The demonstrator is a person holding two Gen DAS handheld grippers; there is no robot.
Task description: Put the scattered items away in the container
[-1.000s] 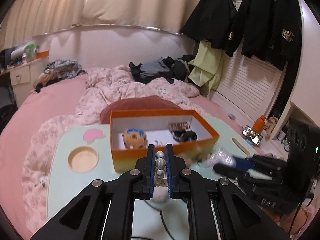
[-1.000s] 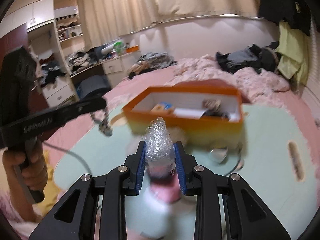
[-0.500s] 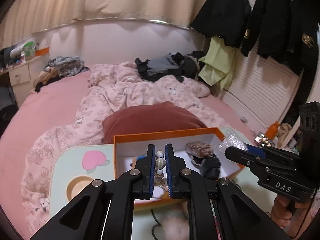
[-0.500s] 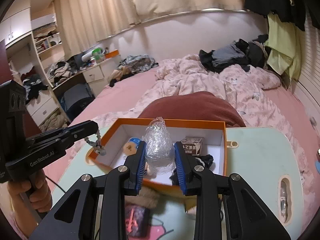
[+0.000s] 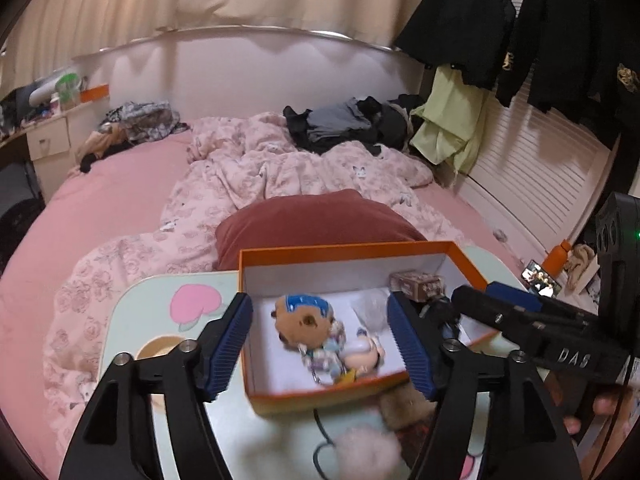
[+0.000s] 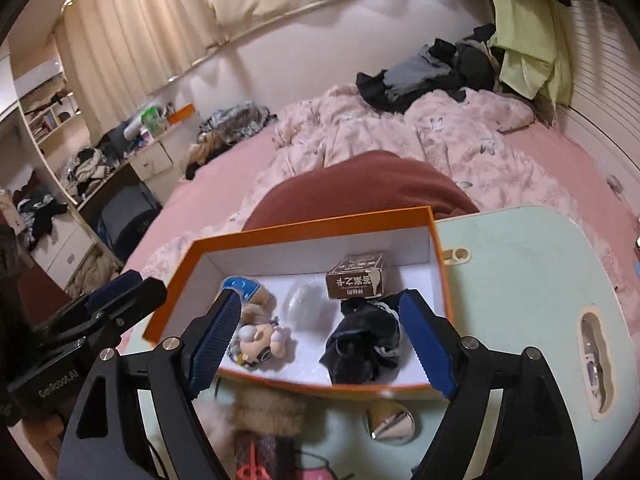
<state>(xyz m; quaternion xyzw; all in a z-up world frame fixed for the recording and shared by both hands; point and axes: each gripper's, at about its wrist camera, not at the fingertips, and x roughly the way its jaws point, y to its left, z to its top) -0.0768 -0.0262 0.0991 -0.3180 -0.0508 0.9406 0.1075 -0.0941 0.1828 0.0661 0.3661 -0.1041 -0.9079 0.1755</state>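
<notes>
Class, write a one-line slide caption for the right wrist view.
Open right gripper above the orange cardboard box holding a clear plastic-wrapped bundle, brown carton and plush toys.

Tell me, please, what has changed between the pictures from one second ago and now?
Both grippers moved forward over the orange box and have just opened. The left hand-held gripper let go of the bead string, and the right hand-held gripper released the clear plastic packet, which now lies inside. The plush doll, the brown carton and the black cloth stayed inside.
</notes>
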